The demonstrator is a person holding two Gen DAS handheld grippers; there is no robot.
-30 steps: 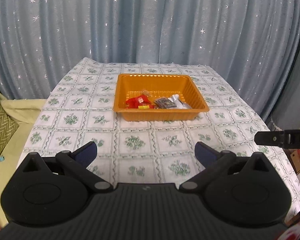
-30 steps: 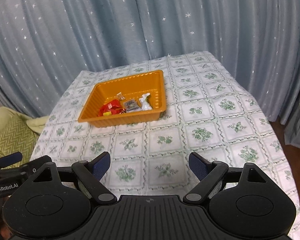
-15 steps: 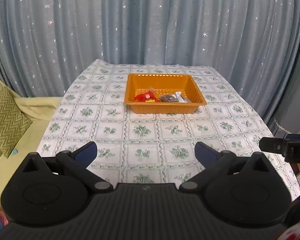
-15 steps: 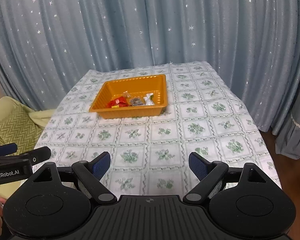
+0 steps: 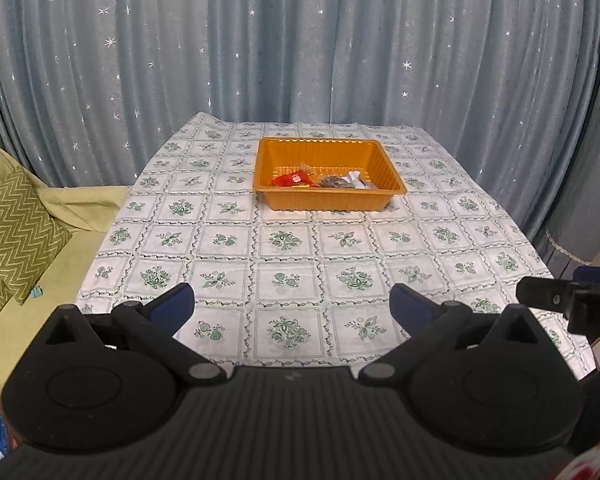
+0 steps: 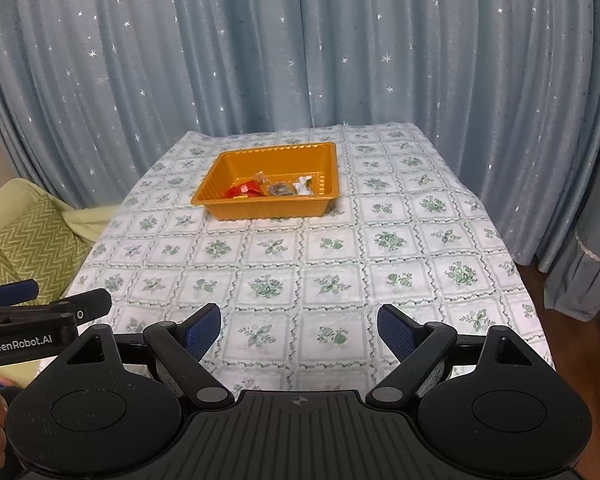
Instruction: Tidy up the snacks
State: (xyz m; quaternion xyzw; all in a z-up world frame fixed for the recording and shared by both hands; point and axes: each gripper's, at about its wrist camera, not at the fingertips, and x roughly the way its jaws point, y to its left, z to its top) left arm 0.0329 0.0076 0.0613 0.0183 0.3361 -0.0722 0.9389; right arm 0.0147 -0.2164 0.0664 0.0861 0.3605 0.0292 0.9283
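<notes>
Jaws gape empty; tray wall hides snacks' lower edges.

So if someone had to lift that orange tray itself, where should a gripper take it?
Probably by the flared rim of the orange tray, at the near long wall, coming from the table's near side with one finger over the lip. The snack packets lie along that wall inside, so a spot near a corner looks safer. Both the left gripper and right gripper are open and empty.
</notes>
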